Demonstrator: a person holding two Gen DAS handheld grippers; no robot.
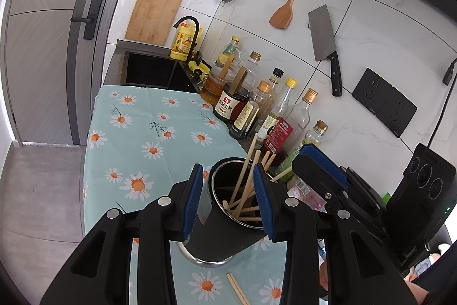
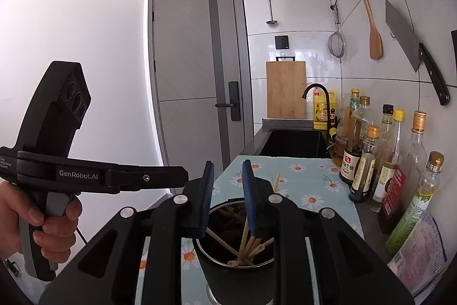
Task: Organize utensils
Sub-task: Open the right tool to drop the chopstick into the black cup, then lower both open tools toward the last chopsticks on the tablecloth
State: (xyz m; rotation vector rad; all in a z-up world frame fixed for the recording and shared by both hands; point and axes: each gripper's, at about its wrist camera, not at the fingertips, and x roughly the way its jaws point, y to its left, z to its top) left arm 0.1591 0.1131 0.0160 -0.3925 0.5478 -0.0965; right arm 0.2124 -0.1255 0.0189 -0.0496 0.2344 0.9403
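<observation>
Daisy tablecloth (image 1: 137, 130) lies clear from 9 to 12 o'clock of the utensil cup (image 1: 228, 207). Bottles (image 1: 257, 105) crowd 1 to 3 o'clock along the wall. Loose chopsticks (image 1: 237, 289) lie at 6 o'clock.

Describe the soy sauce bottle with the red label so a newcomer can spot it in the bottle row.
Start at the white tiled wall where the cleaver hangs; below it a row of bottles lines the counter edge beside the daisy tablecloth. The soy sauce bottle stands toward the sink end of that row, at the cloth's edge. It is the wide dark one with a red and white label; its neighbours are mostly slim and clear.
</observation>
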